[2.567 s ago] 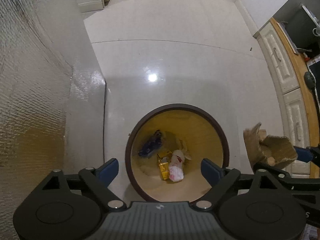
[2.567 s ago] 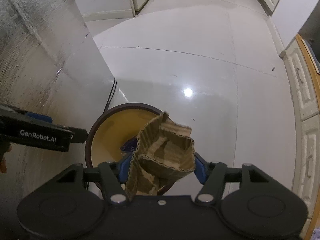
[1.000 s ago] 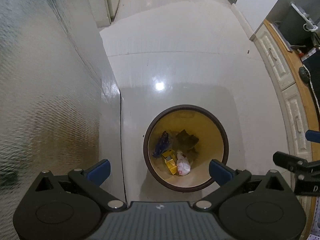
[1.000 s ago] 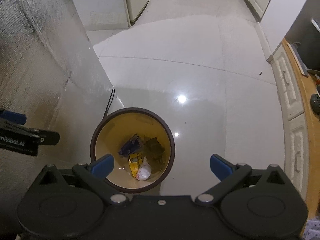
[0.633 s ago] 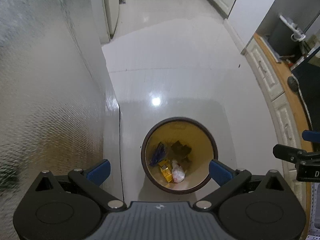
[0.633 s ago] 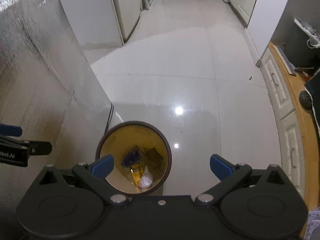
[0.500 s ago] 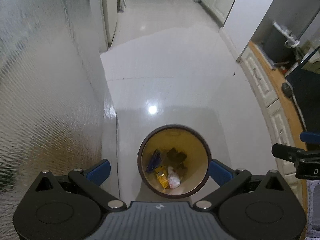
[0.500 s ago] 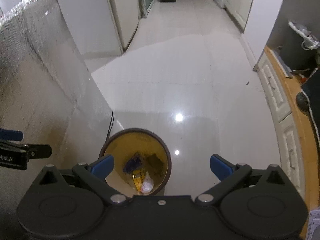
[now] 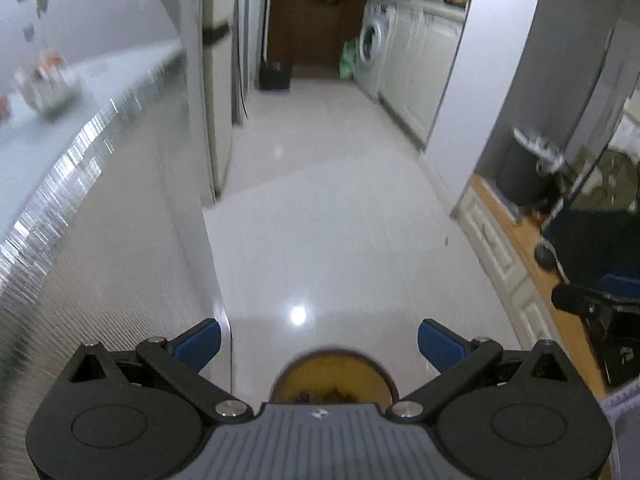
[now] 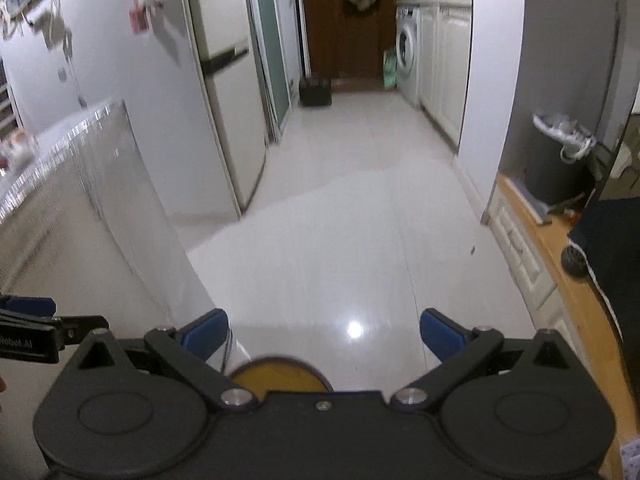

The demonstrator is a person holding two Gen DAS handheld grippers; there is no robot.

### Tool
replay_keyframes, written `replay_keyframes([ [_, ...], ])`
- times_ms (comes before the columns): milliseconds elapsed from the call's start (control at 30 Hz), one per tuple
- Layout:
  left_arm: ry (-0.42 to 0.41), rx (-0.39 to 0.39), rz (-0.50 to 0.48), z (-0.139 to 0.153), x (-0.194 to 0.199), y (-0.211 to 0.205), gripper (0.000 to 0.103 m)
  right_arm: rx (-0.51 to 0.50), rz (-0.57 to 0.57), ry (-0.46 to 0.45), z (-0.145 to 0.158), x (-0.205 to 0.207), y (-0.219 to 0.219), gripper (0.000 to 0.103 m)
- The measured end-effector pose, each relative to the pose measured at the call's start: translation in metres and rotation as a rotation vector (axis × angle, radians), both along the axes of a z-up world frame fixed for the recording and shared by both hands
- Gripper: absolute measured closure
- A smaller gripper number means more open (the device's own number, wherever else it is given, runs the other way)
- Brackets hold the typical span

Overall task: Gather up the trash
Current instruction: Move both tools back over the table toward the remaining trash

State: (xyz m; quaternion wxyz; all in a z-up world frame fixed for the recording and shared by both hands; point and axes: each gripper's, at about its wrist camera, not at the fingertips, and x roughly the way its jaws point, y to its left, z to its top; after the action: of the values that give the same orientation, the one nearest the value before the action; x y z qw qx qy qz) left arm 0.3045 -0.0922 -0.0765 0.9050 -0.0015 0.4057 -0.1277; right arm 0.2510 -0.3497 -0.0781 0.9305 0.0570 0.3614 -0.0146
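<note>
Hovering empty with jaws spread wide, the left gripper point(image 9: 318, 344) and right gripper point(image 10: 324, 334) face the hallway; the trash bin point(image 9: 334, 376) sits directly below both.

Bin point(image 9: 332, 376) sits on floor point(image 9: 340, 240) right below me, btwn my spread fingers, just beside the counter's point(image 9: 100, 240) near corner on my left. Fridge point(image 10: 228, 120) stands behind that counter, further down. Washer point(image 9: 370, 56) at far end, right side, w/ cabinets point(image 10: 444, 56) next to it. Desk point(image 10: 560, 264) runs along right edge; a 2nd bin point(image 10: 554, 160) stands at its far end.
</note>
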Motion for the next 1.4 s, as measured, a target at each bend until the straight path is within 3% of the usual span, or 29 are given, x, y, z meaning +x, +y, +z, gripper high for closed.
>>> replay_keyframes([
  [133,-0.073,-0.054,0.021,0.028,-0.008,0.008,0.000,-0.003,0.006,-0.094,0.022,-0.008,0.003,0.000],
  [300,-0.175,-0.060,0.033,0.066,-0.020,0.022,0.000,-0.008,0.024,-0.212,0.051,-0.019,0.009,0.000],
  [700,-0.388,0.005,0.005,0.165,-0.059,0.083,0.000,0.023,0.117,-0.384,0.107,-0.031,0.052,0.000],
  [833,-0.434,0.030,0.017,0.185,-0.070,0.111,0.000,0.020,0.157,-0.434,0.122,-0.031,0.078,0.000],
  [1067,-0.470,0.097,0.073,0.197,-0.076,0.175,0.000,0.040,0.231,-0.485,0.140,-0.024,0.126,0.000],
  [1400,-0.434,0.126,0.232,0.175,-0.055,0.290,0.000,0.064,0.308,-0.477,0.141,0.004,0.192,0.000],
])
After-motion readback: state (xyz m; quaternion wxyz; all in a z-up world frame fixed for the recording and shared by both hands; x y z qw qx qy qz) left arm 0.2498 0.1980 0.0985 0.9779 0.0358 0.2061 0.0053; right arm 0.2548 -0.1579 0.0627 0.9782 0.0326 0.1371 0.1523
